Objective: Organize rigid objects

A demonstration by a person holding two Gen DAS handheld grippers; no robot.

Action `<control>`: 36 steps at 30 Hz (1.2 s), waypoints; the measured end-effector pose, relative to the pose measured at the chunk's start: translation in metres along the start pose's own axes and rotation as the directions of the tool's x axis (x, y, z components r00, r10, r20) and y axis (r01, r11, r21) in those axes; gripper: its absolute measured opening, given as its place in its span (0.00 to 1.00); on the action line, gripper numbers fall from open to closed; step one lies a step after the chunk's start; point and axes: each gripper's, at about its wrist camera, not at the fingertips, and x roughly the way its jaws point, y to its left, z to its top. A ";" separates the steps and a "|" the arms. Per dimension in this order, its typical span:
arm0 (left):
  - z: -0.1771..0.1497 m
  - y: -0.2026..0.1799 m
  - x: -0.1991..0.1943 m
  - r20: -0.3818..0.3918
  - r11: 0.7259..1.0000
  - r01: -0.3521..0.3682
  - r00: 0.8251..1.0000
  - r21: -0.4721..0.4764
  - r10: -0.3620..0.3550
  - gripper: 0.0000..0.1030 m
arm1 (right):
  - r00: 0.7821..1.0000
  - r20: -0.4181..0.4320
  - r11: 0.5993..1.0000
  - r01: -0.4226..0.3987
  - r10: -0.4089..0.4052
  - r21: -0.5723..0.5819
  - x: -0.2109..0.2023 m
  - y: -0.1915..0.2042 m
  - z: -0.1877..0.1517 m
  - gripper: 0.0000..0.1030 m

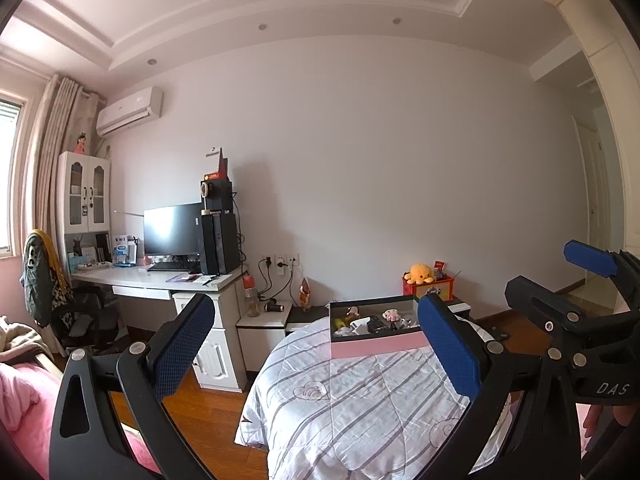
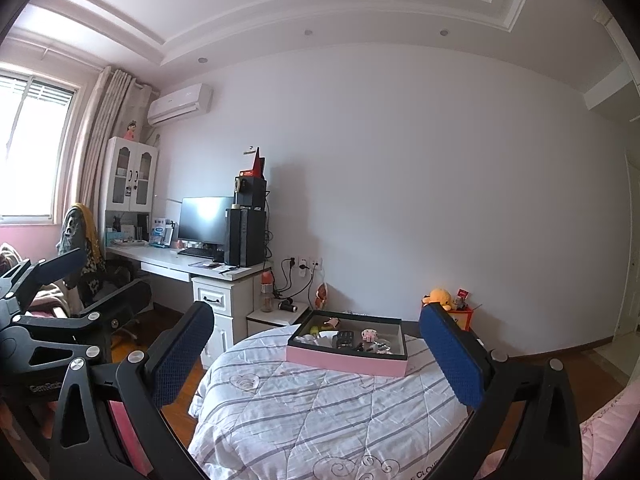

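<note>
A pink box (image 1: 376,346) with a dark inside rests on the far end of a striped quilt (image 1: 360,396); it shows too in the right wrist view as the pink box (image 2: 348,358). Several small items lie inside it, among them a black remote (image 2: 345,338), a pink figure (image 2: 369,335) and a yellow-green piece (image 2: 315,330). My left gripper (image 1: 316,344) is open and empty, held short of the box. My right gripper (image 2: 316,354) is open and empty as well. The right gripper (image 1: 576,280) appears at the right edge of the left wrist view, and the left gripper (image 2: 100,280) at the left of the right wrist view.
Beyond the bed stand a low dark-topped table (image 1: 304,314), a red box (image 1: 430,290) with an orange plush octopus (image 1: 420,273), and a white desk (image 1: 160,280) with a monitor and speakers. A chair draped with clothes (image 1: 44,276) is at left. Wooden floor (image 1: 208,408) lies beside the bed.
</note>
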 end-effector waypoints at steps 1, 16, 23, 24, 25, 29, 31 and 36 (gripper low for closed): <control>0.000 0.001 0.000 0.003 1.000 -0.002 1.000 -0.002 0.002 1.00 | 1.000 -0.001 1.000 -0.003 0.003 0.000 0.000 0.001 0.000 1.00; -0.002 0.005 0.000 0.004 1.000 -0.012 1.000 -0.009 0.012 1.00 | 1.000 -0.004 1.000 -0.010 0.010 -0.011 0.002 0.006 0.002 1.00; -0.002 0.006 0.002 0.000 1.000 -0.006 1.000 -0.007 0.006 1.00 | 1.000 -0.004 1.000 -0.002 0.002 -0.015 0.002 0.007 0.004 1.00; -0.002 0.006 0.003 0.000 1.000 -0.006 1.000 -0.008 0.006 1.00 | 1.000 -0.004 1.000 -0.001 0.001 -0.014 0.003 0.007 0.004 1.00; -0.003 0.006 0.003 -0.002 1.000 -0.008 1.000 -0.007 0.008 1.00 | 1.000 -0.003 1.000 0.001 -0.001 -0.015 0.003 0.007 0.005 1.00; -0.002 0.006 0.004 -0.006 1.000 -0.002 1.000 -0.008 0.002 1.00 | 1.000 -0.006 1.000 0.008 -0.008 -0.016 0.005 0.008 0.004 1.00; -0.002 0.005 0.005 -0.005 1.000 0.000 1.000 -0.009 0.000 1.00 | 1.000 -0.005 1.000 0.011 -0.011 -0.019 0.005 0.009 0.004 1.00; -0.001 0.001 0.008 -0.007 1.000 0.011 1.000 -0.010 -0.011 1.00 | 1.000 -0.001 0.999 0.024 -0.024 -0.029 0.002 0.010 0.004 1.00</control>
